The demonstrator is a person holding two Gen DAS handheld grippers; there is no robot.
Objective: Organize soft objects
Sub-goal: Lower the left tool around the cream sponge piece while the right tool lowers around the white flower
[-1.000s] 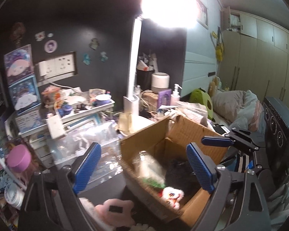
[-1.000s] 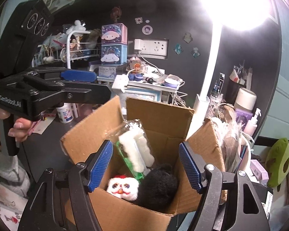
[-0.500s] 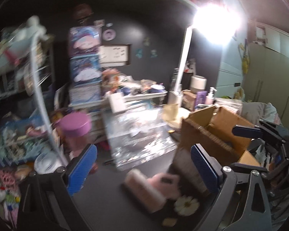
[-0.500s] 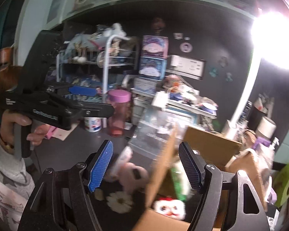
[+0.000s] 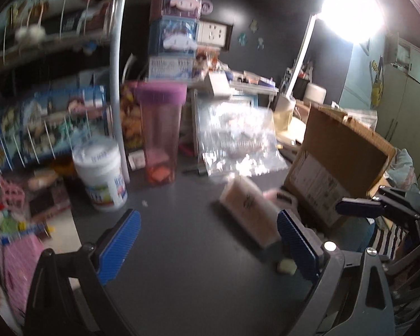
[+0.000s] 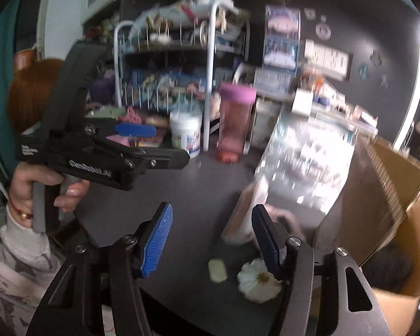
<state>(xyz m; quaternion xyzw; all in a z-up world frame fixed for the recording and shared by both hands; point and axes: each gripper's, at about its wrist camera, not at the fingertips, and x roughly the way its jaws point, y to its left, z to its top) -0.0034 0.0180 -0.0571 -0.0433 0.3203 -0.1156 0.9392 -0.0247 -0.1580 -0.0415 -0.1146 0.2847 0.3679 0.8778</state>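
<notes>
Nearest in the right wrist view, a white flower-shaped soft toy [image 6: 259,284] is seen lying on the dark tabletop [image 6: 198,201], just beside the right gripper's [image 6: 211,238] right finger, with a small pale oval piece [image 6: 217,270] beside it. Between the blue pads only bare tabletop is found; the jaws are closing, and nothing is pressed by them. Just beyond, a pale pink plush [image 6: 282,218] is seen resting against a tan block-shaped item [image 6: 245,215], both blurred. To the right, the cardboard box [image 6: 378,196] stands open, and something dark and fuzzy [image 6: 389,263] is glimpsed inside its near corner; the rest of its contents cannot be made out.

In the left wrist view, the left gripper [image 5: 207,240] is held over bare tabletop with its jaws spread wide and nothing between them. The tan block [image 5: 249,210] and the pink plush [image 5: 277,196] lie ahead of its right finger, against the box wall [image 5: 322,184].

Farther back, a white lidded tub [image 5: 100,176] and a tall pink tumbler with a purple lid [image 5: 161,134] are placed by a white wire rack [image 5: 114,84]; something orange lies in the tumbler's bottom. A crumpled clear plastic bag [image 5: 238,142] lies beyond. The left gripper is gripped by a hand [image 6: 42,184] in a pale sleeve.
</notes>
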